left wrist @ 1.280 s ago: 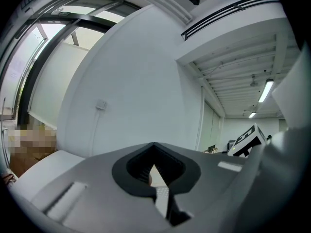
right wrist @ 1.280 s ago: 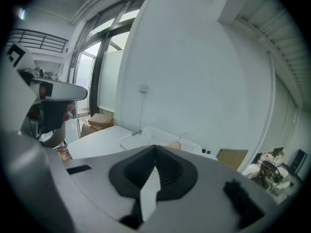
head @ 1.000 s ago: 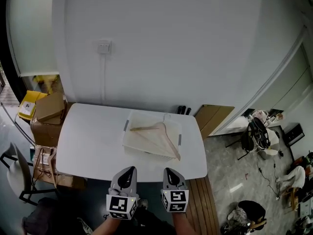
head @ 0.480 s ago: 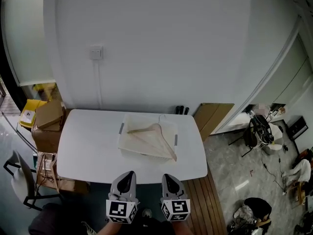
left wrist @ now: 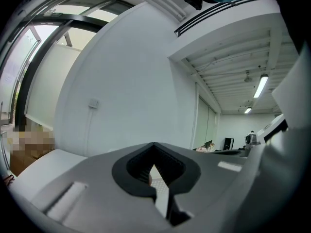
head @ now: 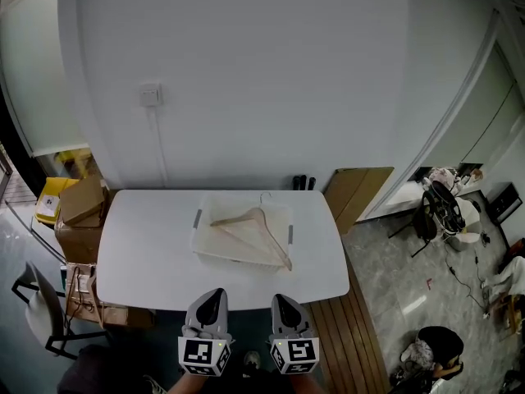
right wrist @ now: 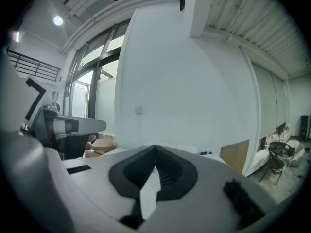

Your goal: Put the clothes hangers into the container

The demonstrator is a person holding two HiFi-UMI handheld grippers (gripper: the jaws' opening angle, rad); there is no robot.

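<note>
Right claw (head: 282, 299) back; chair (head: 34, 306) head-view only.

The head view looked steeply down from high up and well back, over the left gripper (head: 214, 293) and right gripper (head: 282, 298) at its lower edge, onto the desk (head: 148, 245). Each gripper view faced roughly level along its own fingers (left wrist: 127, 176) toward the white wall (head: 246, 72). All three views shared its wall switch (head: 149, 95).

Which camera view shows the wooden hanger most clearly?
The head view: the wooden hanger shows whole, lying in the container on the table. In both gripper views the jaws fill the foreground; only the right one shows, perhaps, its hook.
</note>
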